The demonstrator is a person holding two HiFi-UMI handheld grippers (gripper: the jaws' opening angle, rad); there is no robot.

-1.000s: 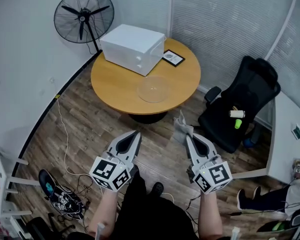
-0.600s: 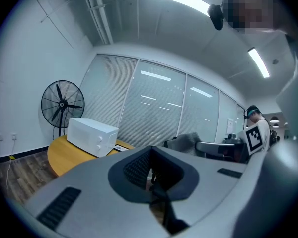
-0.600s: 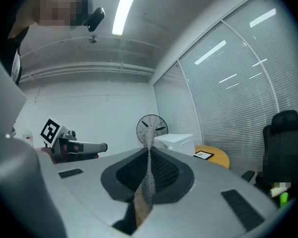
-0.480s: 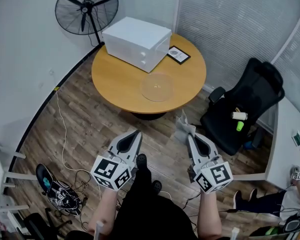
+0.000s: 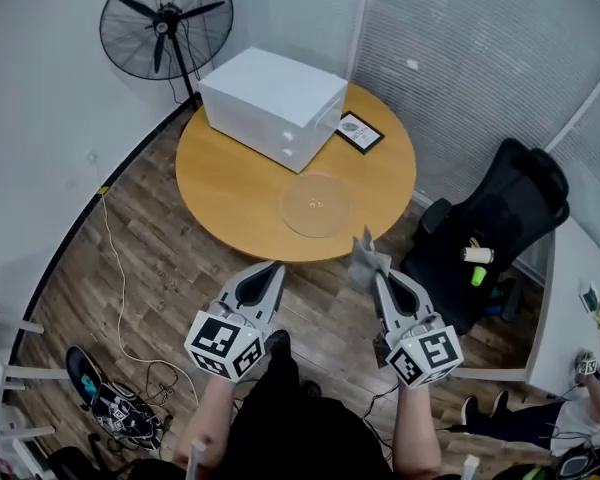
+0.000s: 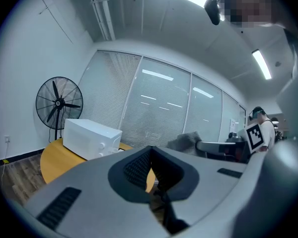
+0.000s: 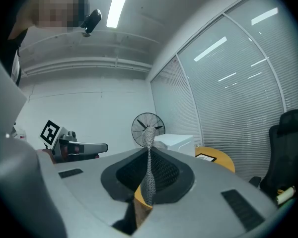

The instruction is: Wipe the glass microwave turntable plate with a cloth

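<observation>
left tool (image 5: 273, 268): jaws pressed together, nothing between them; over the wood floor (image 5: 150, 258), short of the tabletop (image 5: 230, 183).
right tool (image 5: 372, 271): clamped on the grey cloth (image 5: 365, 256), which sticks up past the jaw tips.
plate (image 5: 315, 205): clear glass, flat on the round wooden tabletop, near the edge closest to the person, just in front of the microwave (image 5: 273, 108); apart from both tools.
microwave: white, at the far left of the tabletop.
other: framed card (image 5: 360, 132) beside the microwave; fan (image 5: 166, 22) by the wall; black chair (image 5: 500, 218) to the right.
</observation>
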